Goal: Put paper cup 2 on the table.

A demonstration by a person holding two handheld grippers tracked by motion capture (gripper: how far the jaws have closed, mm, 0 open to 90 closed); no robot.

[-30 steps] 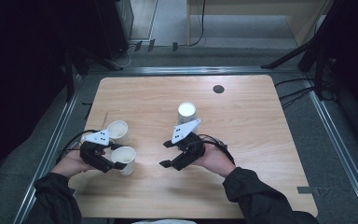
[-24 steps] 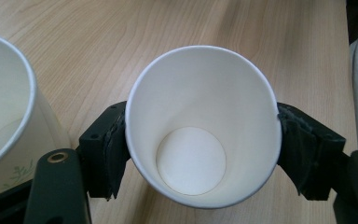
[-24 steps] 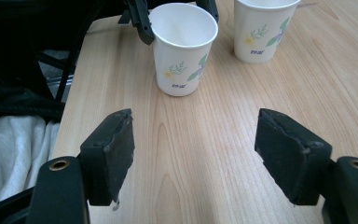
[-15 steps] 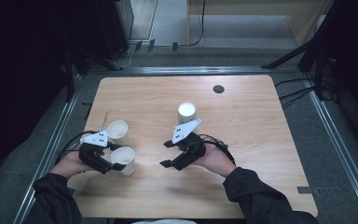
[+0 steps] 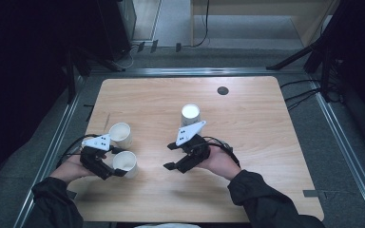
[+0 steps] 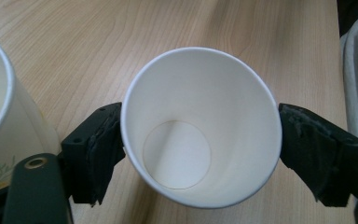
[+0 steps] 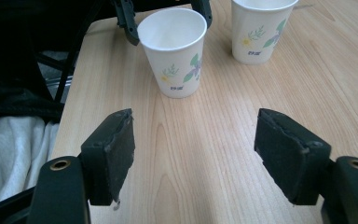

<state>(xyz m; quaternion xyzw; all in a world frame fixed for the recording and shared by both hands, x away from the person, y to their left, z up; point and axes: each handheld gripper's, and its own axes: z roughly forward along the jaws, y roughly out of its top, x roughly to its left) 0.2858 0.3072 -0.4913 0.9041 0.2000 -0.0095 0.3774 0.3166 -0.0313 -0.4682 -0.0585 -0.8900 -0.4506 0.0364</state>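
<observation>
- The left gripper (image 5: 116, 167) had just been opening around the near paper cup (image 6: 200, 128), which stood upright near the desk's (image 5: 266, 190) front-left corner; its jaws flanked the rim, apparently no longer pressing.
- The right gripper (image 7: 193, 154) hung open, empty.
- Best to back straight off, clear of the second cup (image 5: 120, 134) just beside it.

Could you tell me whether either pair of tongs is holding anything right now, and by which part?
Nothing is held. The left tongs have just been opening; their jaws flank the upright paper cup just below its rim. The right tongs are open over bare table.
</observation>
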